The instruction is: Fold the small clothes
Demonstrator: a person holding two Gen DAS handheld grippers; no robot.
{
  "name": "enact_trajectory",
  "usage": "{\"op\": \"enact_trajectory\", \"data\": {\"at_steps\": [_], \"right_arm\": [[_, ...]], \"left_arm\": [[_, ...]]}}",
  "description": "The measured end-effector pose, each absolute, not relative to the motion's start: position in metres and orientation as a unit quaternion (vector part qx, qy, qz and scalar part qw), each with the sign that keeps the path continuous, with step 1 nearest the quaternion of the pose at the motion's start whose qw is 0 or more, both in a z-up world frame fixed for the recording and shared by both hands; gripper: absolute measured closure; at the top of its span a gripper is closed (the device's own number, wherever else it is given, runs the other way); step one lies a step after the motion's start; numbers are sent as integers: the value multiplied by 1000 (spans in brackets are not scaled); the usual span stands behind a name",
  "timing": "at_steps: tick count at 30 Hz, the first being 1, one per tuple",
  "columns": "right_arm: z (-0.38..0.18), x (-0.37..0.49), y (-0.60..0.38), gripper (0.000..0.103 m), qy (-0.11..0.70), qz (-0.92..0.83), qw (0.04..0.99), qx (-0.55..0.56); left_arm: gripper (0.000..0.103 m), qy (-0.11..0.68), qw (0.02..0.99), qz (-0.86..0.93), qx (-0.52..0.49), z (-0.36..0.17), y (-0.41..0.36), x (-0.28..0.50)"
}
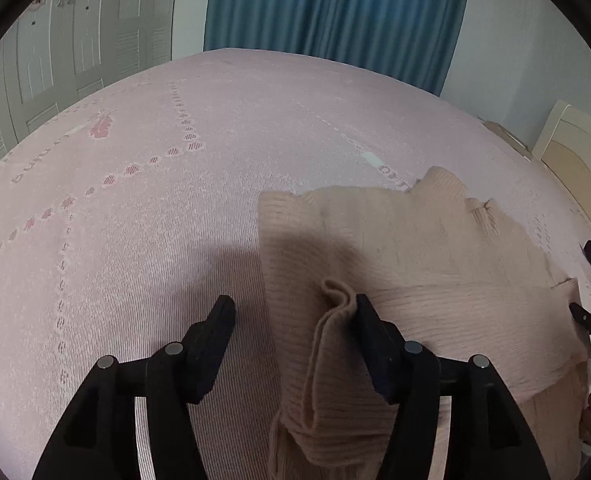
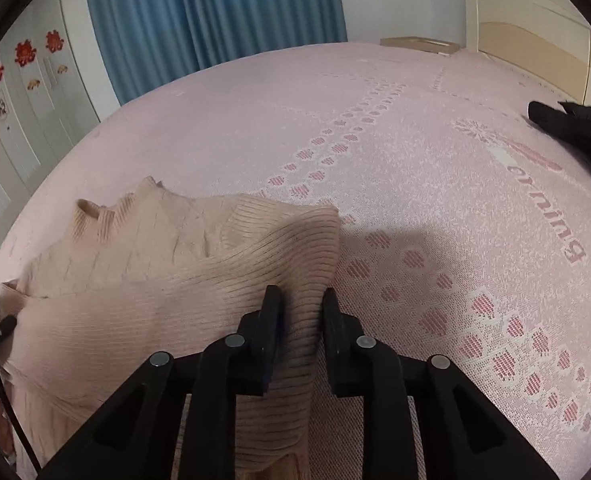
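Fig. Folding a ribbed sweater on a bed, seen from both wrist cameras. The beige ribbed sweater [image 1: 415, 248] lies on the pink patterned bedspread [image 1: 155, 208], collar away from the cameras, with its near portion lifted toward the grippers. Left gripper [image 1: 291, 312]: the fingers stand well apart; a doubled edge of knit rests against the inner face of one finger only, while the other is clear of the cloth, so nothing is pinched. Right gripper [image 2: 301, 300]: the fingers are narrowly spaced with a ridge of the sweater's side edge [image 2: 303, 320] between them; one finger touches the knit, a thin gap seems to remain at the other, so a firm grip cannot be confirmed. The step in hand appears to be securing both near corners before carrying them over toward the collar. To do it well, each gripper should probably gather all layers of the hem squarely between its fingers before lifting, keep both hands level so the fold line runs straight across the body, and hold light tension, since loose rib knit will likely stretch and sag.
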State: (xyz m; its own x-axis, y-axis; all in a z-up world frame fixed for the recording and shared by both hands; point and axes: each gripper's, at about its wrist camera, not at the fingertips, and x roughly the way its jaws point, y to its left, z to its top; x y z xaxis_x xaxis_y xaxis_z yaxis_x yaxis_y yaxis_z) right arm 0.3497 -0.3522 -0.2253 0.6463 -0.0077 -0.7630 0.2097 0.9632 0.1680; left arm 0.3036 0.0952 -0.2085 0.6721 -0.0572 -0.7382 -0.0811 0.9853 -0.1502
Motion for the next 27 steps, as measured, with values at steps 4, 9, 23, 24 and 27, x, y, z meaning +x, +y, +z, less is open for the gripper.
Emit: {"op": "enact_trajectory", "data": {"at_steps": [4,9,23,24,27], "right_arm": [[-227,350,-351,80,417,-64,899,120],[-224,348,-346,76,412,-77,902,103],[-223,346,-348,75,409,-83,902,108],[-223,346,-348,73,409,-83,902,108],[-223,346,-348,71,408,-84,903,108]], "left_arm": [[43,406,912,12,-56,-208,87,293],[39,407,913,25,-26,-207,79,288],[34,412,910,27,-32,-209,82,290],[34,412,910,28,-32,-209,82,291],[34,411,911,29,-28,-209,81,291]]}}
